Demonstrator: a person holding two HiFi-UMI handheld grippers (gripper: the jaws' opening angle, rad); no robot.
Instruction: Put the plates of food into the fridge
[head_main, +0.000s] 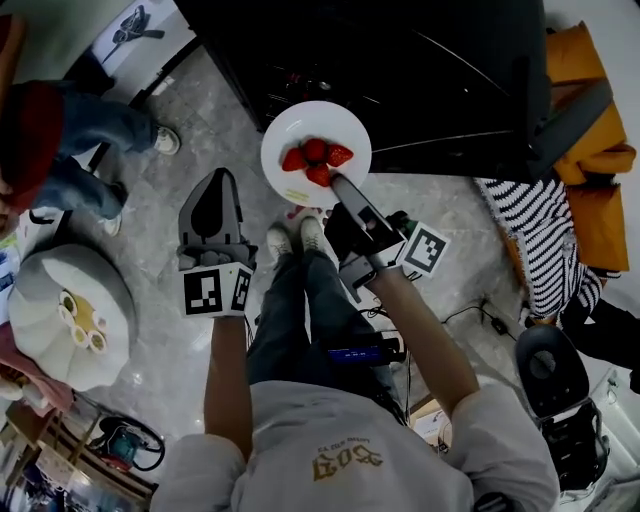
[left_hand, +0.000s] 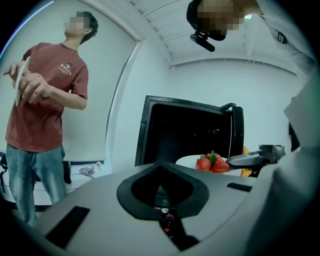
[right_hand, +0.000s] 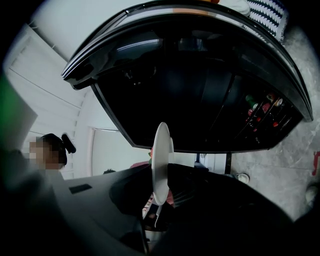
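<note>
A round white plate (head_main: 290, 130) holds four red strawberries (head_main: 316, 160), level in the air. The black fridge (head_main: 400, 70) stands open beyond.

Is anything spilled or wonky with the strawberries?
Nothing stands out. The right tool grips the white plate by its rim, the plate looks level, and the strawberries sit together in its middle.
</note>
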